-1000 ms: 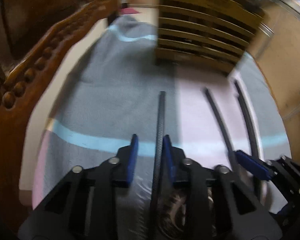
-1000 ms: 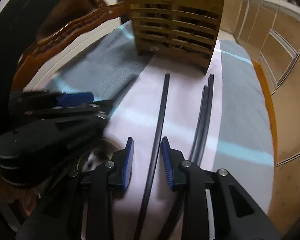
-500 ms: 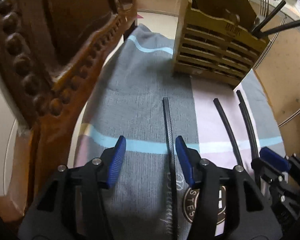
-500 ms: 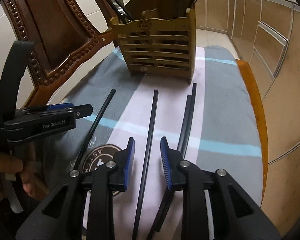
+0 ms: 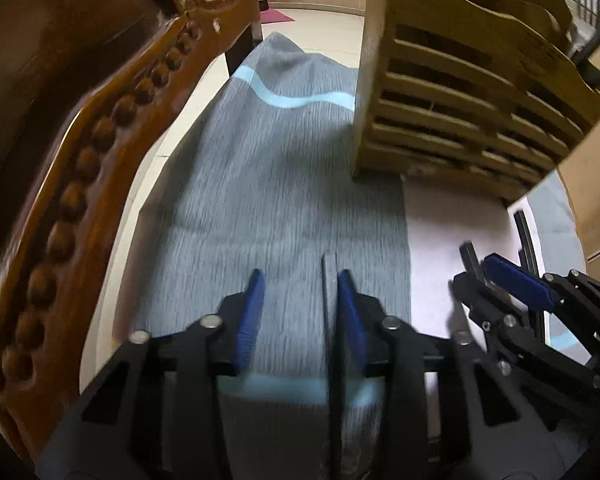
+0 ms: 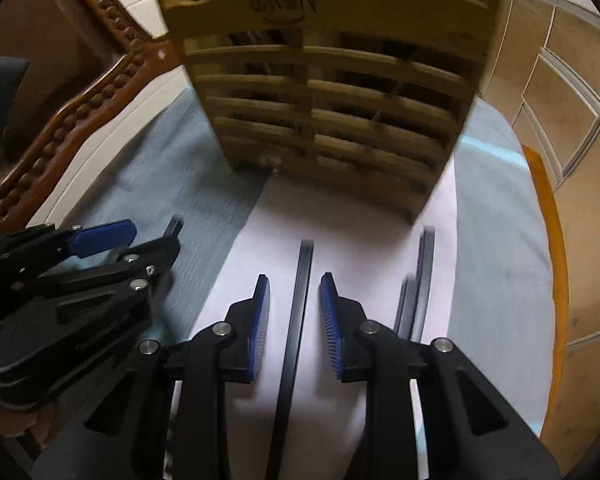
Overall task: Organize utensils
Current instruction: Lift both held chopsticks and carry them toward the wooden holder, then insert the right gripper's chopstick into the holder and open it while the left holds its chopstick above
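A slatted wooden utensil holder stands at the far end of a grey and pink cloth. My left gripper is open, with a black chopstick lying on the cloth between its fingers, close to the right pad. My right gripper is open, with another black chopstick lying between its fingers. Two more black chopsticks lie to its right. The right gripper also shows in the left wrist view, and the left gripper in the right wrist view.
A carved brown wooden chair back stands close on the left. Wooden cabinets are on the right. The table's orange edge runs along the right of the cloth. Black utensils stick up from the holder's top.
Both grippers have moved forward along their chopsticks, toward the holder, which now looks much nearer. Both stay open and the chopsticks stay on the cloth.
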